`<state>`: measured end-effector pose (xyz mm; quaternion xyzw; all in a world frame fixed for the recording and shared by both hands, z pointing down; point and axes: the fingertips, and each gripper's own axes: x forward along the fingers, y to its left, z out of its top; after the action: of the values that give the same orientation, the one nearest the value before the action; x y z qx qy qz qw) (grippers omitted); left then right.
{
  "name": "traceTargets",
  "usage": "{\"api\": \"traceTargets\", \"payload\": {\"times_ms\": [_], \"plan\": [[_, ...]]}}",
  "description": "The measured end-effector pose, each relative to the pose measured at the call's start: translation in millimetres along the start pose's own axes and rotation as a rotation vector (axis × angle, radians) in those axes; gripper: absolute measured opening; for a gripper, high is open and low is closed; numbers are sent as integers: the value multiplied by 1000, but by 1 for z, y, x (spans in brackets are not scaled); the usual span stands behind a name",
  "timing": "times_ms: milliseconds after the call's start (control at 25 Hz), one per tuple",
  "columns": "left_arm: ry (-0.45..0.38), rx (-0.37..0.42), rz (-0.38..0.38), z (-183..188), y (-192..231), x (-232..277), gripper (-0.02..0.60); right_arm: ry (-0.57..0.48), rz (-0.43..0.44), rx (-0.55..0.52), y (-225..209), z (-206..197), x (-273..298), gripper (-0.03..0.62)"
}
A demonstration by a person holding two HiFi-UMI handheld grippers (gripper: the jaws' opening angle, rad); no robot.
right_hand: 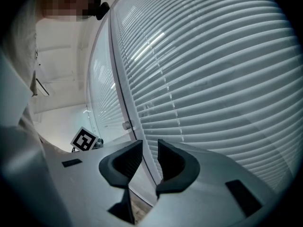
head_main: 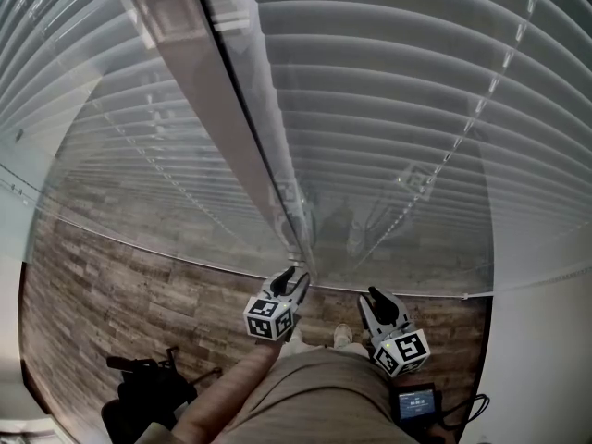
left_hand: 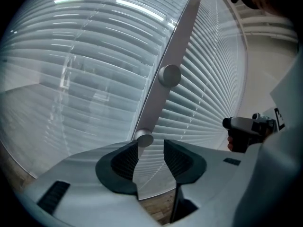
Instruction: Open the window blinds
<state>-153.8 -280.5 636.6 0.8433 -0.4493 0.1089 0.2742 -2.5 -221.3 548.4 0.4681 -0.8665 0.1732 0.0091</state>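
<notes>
The white horizontal-slat window blinds (head_main: 388, 109) hang closed just ahead of the left gripper (left_hand: 150, 144) and right gripper (right_hand: 149, 143), whose jaws stand apart and empty; the slats appear light and easily kinked, so a control cord is the safer hold.

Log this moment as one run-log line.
blinds: lowered, slats shut | left gripper: open, empty, near centre post | right gripper: open, empty | contact: none

Soft, cool light comes through the closed blinds (head_main: 388, 109), leaving bright glare streaks on the upper slats (left_hand: 94, 1) in the left gripper view. Fisheye distortion bows every slat; corners vignette dark.
</notes>
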Motion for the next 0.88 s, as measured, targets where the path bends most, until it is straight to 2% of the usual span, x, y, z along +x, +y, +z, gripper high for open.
{"api": "traceTargets", "payload": {"times_ms": [200, 320, 680, 880], "plan": [[-1, -1, 57, -2, 1, 1, 163, 6, 9, -8, -2, 0, 0, 106], [9, -16, 109, -15, 9, 2, 176, 8, 14, -1, -4, -11, -2, 106], [-7, -47, 126, -12, 7, 8, 179, 22, 24, -6, -7, -8, -5, 106], [-25, 6, 177, 4, 2, 8, 179, 16, 33, -15, -12, 3, -13, 106]]}}
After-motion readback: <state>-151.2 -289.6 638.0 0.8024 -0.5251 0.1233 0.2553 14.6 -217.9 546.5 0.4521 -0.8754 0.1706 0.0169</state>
